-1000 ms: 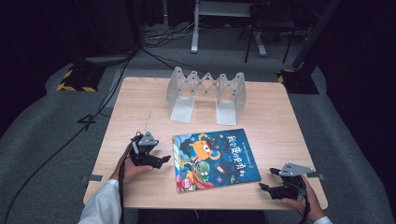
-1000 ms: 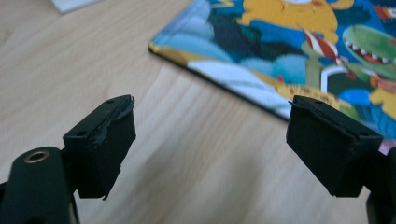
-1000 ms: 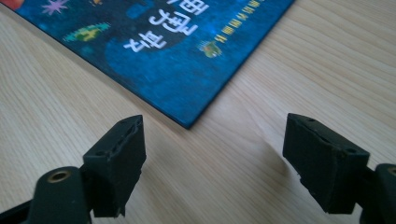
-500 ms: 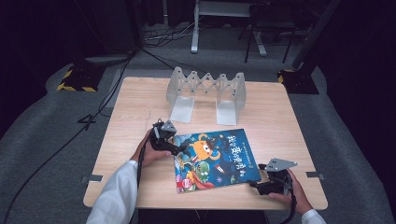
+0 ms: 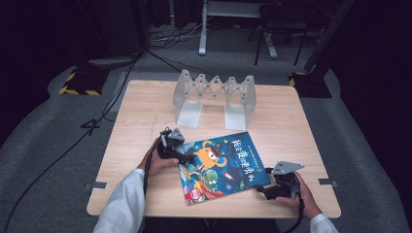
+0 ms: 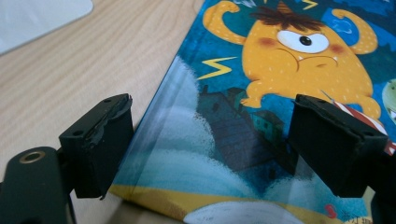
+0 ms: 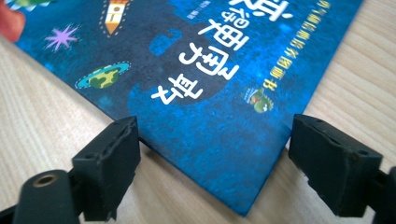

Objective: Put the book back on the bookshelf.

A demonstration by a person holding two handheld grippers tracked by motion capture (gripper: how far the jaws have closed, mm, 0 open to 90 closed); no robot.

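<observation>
Two grippers | left gripper [image 6: 210, 149] astride book [image 5: 221, 165] spine | right gripper [image 7: 212, 163] at corner

Left tool [image 5: 187, 156]: black body, grey three-cornered plate on top, black cable trailing toward 6 o'clock along a white sleeve [image 5: 121, 206]. Right tool [image 5: 263, 189]: black, same grey plate at 12 o'clock, white cuff [image 5: 324, 223] behind it. In both gripper views: two blocky matte-black jaws with chipped edges; brass-ringed screw hole [image 6: 31, 157] at 8 o'clock on each.
</observation>
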